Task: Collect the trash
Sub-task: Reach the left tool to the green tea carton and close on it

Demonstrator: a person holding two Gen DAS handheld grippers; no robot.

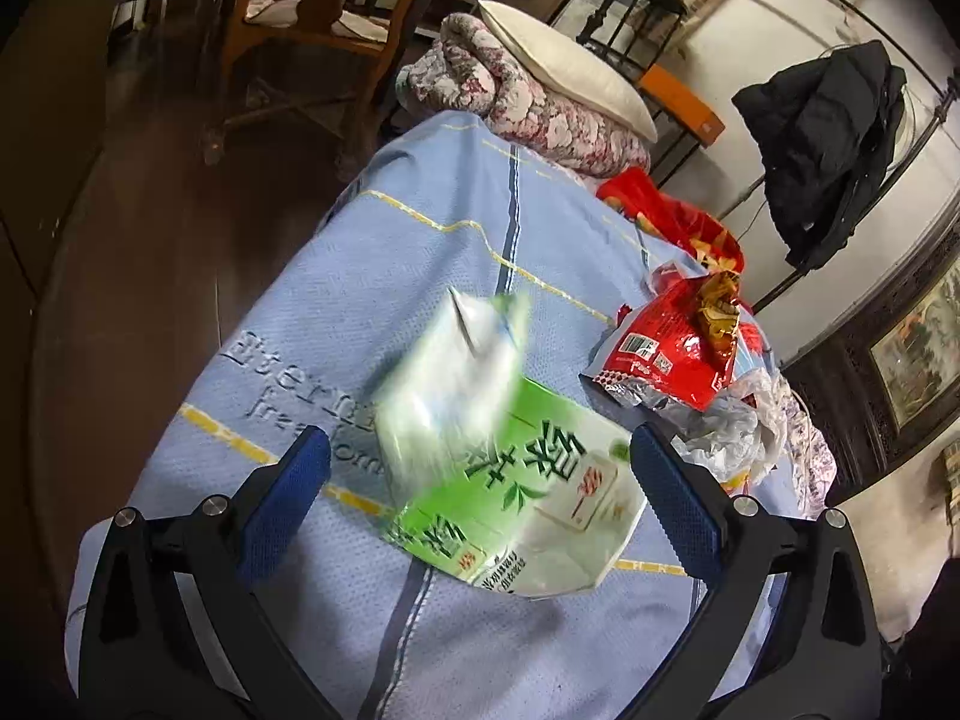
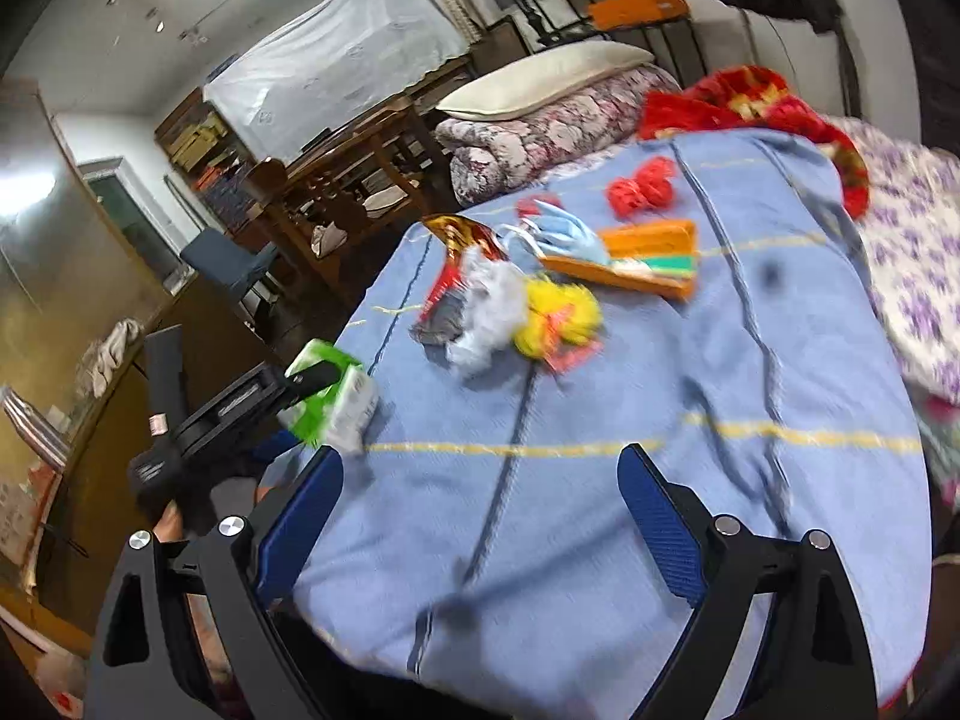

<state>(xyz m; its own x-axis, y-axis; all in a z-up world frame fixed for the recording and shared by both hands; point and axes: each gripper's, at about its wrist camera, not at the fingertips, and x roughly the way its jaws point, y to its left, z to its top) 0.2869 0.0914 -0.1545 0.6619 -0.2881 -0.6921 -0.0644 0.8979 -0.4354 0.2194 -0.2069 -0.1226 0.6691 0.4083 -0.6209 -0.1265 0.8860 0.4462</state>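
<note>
In the left wrist view a green and white tea carton (image 1: pixel 528 498) lies tilted on the blue blanket (image 1: pixel 420 252), its upper end blurred. My left gripper (image 1: pixel 480 480) is open around it; the left pad (image 1: pixel 288 492) stands clear of the carton and the right pad (image 1: pixel 672 492) is close beside it. A red snack bag (image 1: pixel 672 354) and a clear plastic bag (image 1: pixel 732 426) lie to the right. My right gripper (image 2: pixel 480 510) hangs open over bare blanket (image 2: pixel 600 480), holding nothing. Ahead of it are crumpled grey plastic (image 2: pixel 486 312), a yellow wrapper (image 2: pixel 561 312) and an orange packet (image 2: pixel 636 264).
A blue mask (image 2: pixel 558 234) and a red crumpled wrapper (image 2: pixel 642 186) lie farther back. A folded floral quilt (image 1: pixel 522 102) with a pillow (image 1: pixel 564 60) sits at the bed's far end. Wooden chairs (image 1: pixel 312 6) stand beyond, dark floor (image 1: pixel 150 240) to the left.
</note>
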